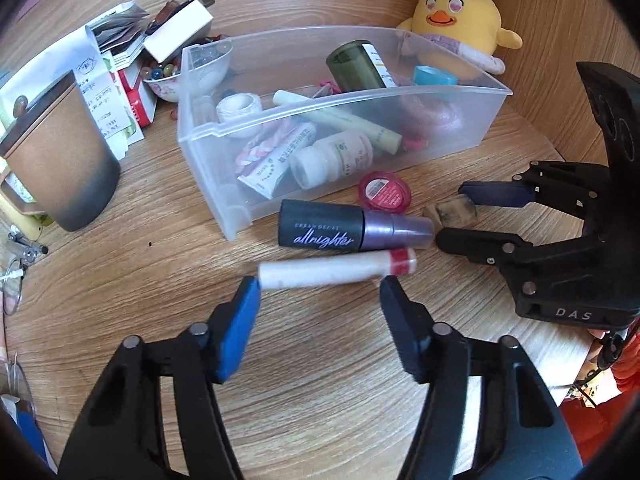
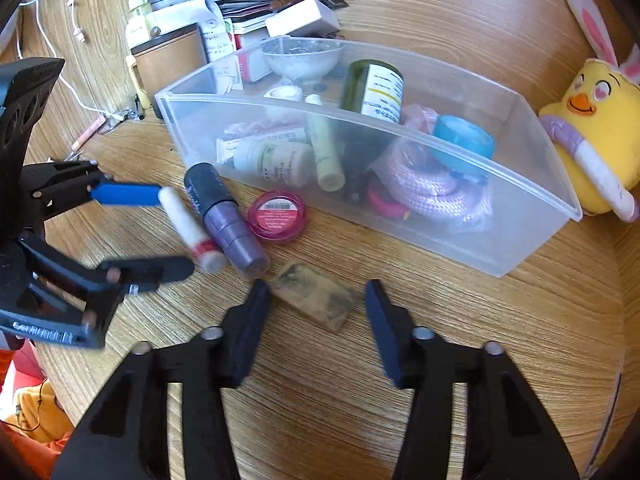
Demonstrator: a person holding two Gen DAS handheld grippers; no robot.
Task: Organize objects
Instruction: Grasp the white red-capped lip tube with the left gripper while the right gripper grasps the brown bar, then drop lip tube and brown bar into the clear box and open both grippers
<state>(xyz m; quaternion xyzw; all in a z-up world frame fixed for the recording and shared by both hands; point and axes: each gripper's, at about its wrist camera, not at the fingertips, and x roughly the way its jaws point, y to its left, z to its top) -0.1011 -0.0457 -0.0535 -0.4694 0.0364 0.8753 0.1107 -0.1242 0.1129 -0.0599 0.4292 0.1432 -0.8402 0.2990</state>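
The clear plastic bin (image 1: 224,184) already holds many items. Four remain on the wooden table (image 1: 320,360): the left gripper (image 1: 318,288) brackets the white lipstick tube (image 1: 320,274) lengthwise, one pad at its end, grip uncertain; the right gripper (image 2: 318,294) straddles the tan soap block (image 2: 316,300), one finger touching, the other apart. The black-and-purple spray bottle (image 1: 344,230) and red round compact (image 1: 384,192) lie near the bin.

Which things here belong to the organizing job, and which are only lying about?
Belong to the job:
- clear bin
- white tube, between the left claw fingers
- dirty block, between the right claw fingers
- black spray bottle
- red jar

Lying about:
- chick plush
- brown cup
- papers
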